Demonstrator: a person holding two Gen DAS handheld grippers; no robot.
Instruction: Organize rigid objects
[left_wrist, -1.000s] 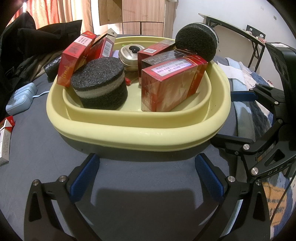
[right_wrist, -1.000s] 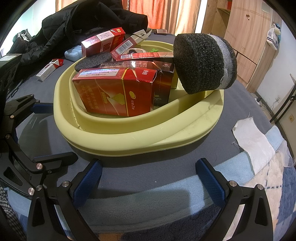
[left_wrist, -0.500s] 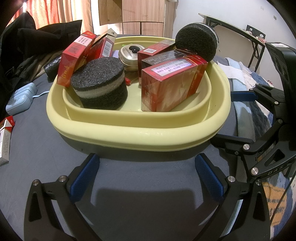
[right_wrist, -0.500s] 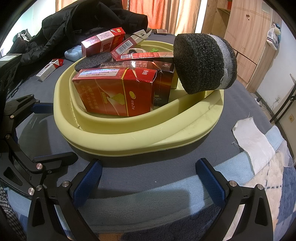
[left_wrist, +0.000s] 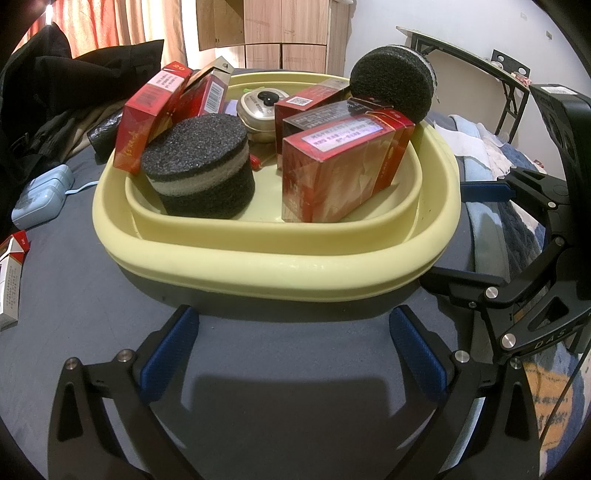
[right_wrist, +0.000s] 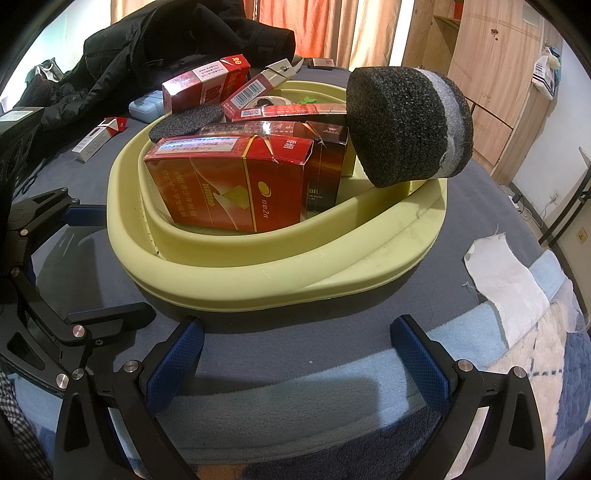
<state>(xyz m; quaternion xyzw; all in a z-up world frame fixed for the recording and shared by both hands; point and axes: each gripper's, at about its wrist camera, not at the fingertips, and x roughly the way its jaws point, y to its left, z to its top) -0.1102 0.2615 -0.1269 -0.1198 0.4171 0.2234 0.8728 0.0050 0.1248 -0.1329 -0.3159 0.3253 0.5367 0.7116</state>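
Yellow basin (left_wrist: 273, 273) sits just ahead of both wide-open, empty grippers, left gripper (left_wrist: 291, 336) and right gripper (right_wrist: 295, 343); approach the tilted foam disc (right_wrist: 406, 125) on its far rim squarely, closing gently.

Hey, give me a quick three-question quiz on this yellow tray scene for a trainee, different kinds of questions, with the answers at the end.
1. True or false: the left tool is gripping a red box.
2. Multiple choice: the foam disc on its edge rests on A) the yellow tray's rim, B) the white cloth, C) the blue case.
3. Fill in: the red-and-white pack lies ____ the tray.

Key
1. False; both tools, the right tool too, are open and empty, short of the tray.
2. A.
3. Outside, on the grey cover.
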